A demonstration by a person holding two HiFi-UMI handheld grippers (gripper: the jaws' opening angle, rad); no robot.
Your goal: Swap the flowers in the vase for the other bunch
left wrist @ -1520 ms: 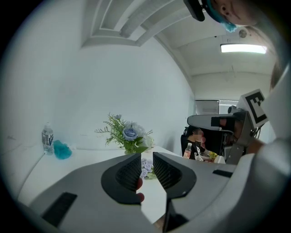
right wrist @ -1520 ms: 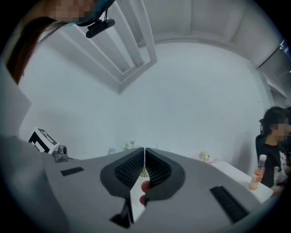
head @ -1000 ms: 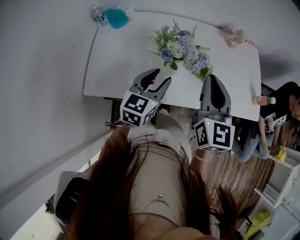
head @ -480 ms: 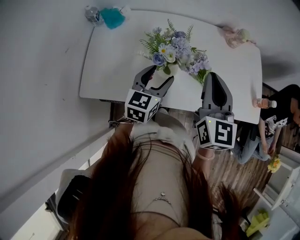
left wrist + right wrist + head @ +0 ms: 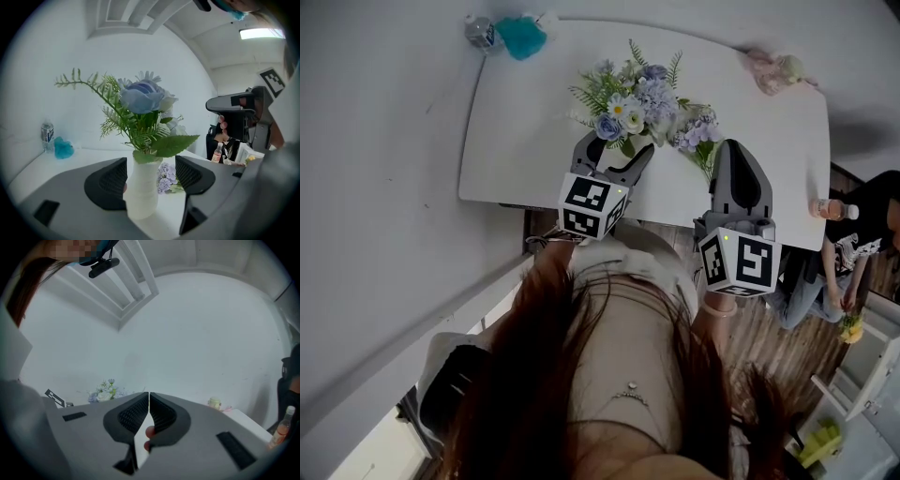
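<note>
On top of the big white table, at about 12 o'clock from the person, blue and white flowers stand in a white vase. The other bunch, a purple one, lies flat on the table just beside the vase, at its 3 o'clock.

The left claw has just been opening its jaws, and now they are spread very wide. The vase stands between them, nearer the jaw at 9 o'clock. No pad squeezes it yet. Both claws have also come closer to the flowers than they were a second ago. I think the left claw is getting ready to hold the vase steady so the old flowers can be pulled out. The swap itself has not started, because the flowers are in the vase and the other bunch is on the table.

The right claw is at 3 o'clock of the left one, near the other bunch. Its jaws are pressed together with nothing in them. It must open before it can take any stems.

Far off at 11 o'clock, on the table corner, is a small bottle.
</note>
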